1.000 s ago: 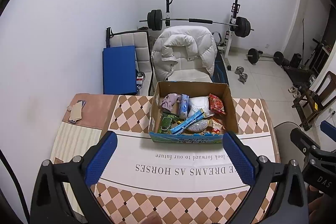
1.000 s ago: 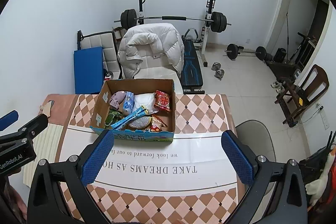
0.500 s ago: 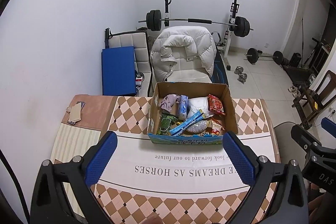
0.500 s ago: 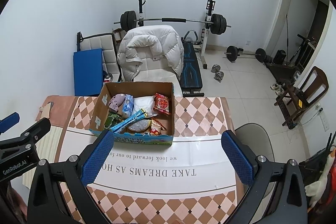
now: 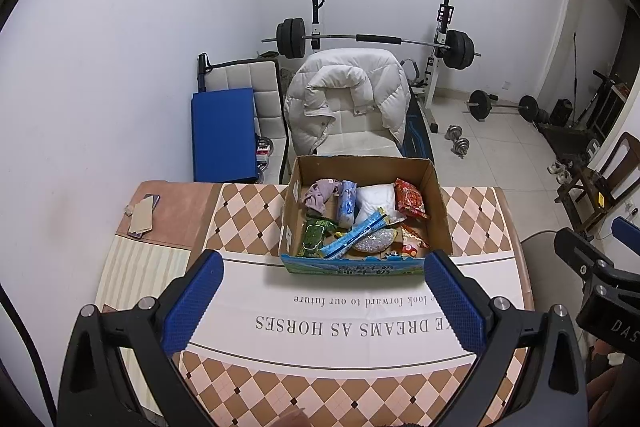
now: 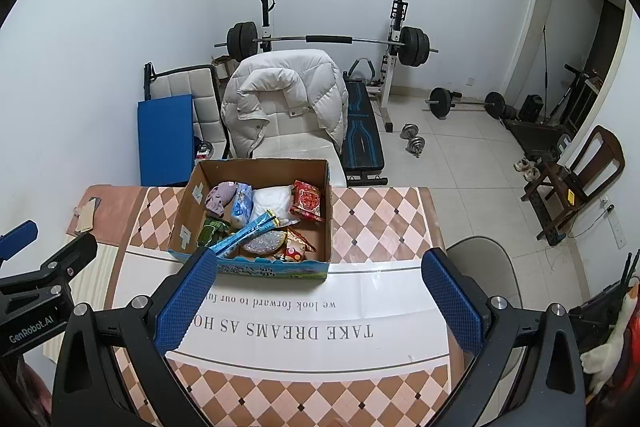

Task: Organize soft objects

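An open cardboard box (image 5: 438,203) stands at the far side of the table; it also shows in the right wrist view (image 6: 188,207). Inside lie soft things: a purple cloth (image 5: 320,193), a white pillow pack (image 5: 374,201), a red snack pack (image 5: 410,199), a blue tissue pack (image 5: 346,201), a green pack (image 5: 316,237) and a long blue packet (image 5: 354,235). My left gripper (image 5: 324,301) is open and empty above the table, short of the box. My right gripper (image 6: 320,301) is open and empty, to the box's right.
The table (image 5: 248,207) has a checked cloth with a white printed band. A phone and card (image 5: 142,215) lie at its far left corner. Behind stand a chair with a white jacket (image 5: 348,95), a blue mat (image 5: 222,131) and a barbell rack (image 5: 376,39).
Both grippers have drawn back and risen slightly, so the box looks a little farther away. Both stay open and empty.
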A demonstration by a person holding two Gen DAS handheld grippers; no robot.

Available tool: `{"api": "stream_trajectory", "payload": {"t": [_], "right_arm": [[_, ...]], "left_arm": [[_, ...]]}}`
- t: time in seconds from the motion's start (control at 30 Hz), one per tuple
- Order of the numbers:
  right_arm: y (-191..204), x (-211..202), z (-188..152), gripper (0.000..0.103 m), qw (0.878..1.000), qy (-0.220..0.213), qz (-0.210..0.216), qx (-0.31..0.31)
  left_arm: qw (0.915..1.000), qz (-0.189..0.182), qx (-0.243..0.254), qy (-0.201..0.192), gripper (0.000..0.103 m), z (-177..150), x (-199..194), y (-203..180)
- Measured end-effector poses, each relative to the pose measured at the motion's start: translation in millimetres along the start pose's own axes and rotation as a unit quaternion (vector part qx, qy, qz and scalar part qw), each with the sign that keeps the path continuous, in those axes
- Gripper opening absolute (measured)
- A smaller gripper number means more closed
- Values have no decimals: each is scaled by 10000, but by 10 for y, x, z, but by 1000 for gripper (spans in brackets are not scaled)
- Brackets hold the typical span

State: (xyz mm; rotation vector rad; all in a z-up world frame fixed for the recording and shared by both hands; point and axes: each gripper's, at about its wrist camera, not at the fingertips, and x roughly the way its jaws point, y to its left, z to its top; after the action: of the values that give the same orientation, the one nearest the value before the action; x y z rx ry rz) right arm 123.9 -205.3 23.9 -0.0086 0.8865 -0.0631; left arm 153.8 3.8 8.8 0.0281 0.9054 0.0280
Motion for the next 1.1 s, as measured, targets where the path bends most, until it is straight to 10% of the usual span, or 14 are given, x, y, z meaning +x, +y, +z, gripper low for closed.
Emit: {"api": "stream_trajectory", "payload": {"t": [1.1], "right_arm": [[-15,-18,140,103,10000,30,9,-5]], "left_arm": [[10000,-37,71,-42,103,-2,16,46]]}}
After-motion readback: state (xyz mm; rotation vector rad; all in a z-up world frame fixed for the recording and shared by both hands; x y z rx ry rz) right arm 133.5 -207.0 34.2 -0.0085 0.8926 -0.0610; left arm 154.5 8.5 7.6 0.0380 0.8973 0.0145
